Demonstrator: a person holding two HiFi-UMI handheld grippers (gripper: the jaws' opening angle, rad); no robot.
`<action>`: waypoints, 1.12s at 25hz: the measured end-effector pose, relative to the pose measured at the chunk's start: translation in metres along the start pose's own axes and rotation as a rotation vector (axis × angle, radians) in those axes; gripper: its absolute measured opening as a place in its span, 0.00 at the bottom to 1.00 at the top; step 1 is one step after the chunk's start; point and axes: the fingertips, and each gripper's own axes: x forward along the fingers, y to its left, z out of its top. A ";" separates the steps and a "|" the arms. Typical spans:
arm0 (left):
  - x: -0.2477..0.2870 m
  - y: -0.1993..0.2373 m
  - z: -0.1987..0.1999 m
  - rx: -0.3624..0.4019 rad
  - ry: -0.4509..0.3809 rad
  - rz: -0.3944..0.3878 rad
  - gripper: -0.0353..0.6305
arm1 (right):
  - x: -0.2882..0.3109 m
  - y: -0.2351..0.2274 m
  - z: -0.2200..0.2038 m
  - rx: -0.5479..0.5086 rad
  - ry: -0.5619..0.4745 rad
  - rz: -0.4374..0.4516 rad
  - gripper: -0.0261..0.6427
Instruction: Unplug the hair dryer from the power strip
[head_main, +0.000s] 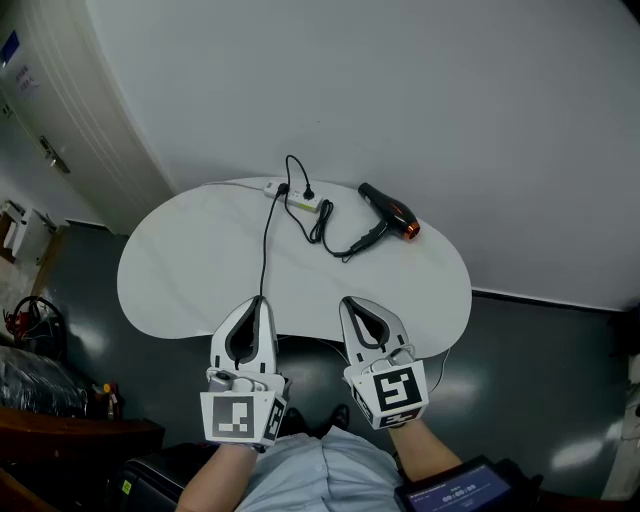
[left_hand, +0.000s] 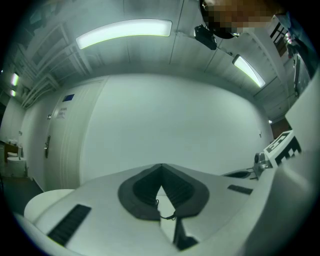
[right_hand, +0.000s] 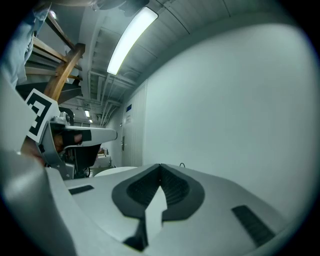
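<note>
A black hair dryer (head_main: 389, 212) with an orange nozzle lies at the back right of the white table (head_main: 180, 270). Its coiled black cord (head_main: 323, 226) leads to a plug (head_main: 308, 192) seated in the white power strip (head_main: 296, 197) at the table's far edge. The strip's own black cable (head_main: 264, 260) runs toward me across the table. My left gripper (head_main: 258, 300) and right gripper (head_main: 350, 302) hover side by side over the near edge, far from the strip. Both are shut and empty, their tips meeting in the left gripper view (left_hand: 161, 166) and the right gripper view (right_hand: 160, 166).
A plain white wall (head_main: 420, 90) rises right behind the table. A door (head_main: 40, 150) and cluttered floor items (head_main: 40, 350) are to the left. A dark screen device (head_main: 460, 490) sits at my lower right, over dark floor.
</note>
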 end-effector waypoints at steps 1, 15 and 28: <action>0.000 -0.001 -0.002 0.001 0.009 0.005 0.05 | 0.002 -0.002 -0.002 0.003 0.007 0.005 0.04; 0.057 0.028 -0.033 -0.007 0.059 0.002 0.05 | 0.069 -0.026 -0.019 0.020 0.048 0.009 0.04; 0.157 0.098 -0.028 -0.058 0.000 -0.038 0.05 | 0.186 -0.052 0.006 -0.018 0.047 -0.032 0.04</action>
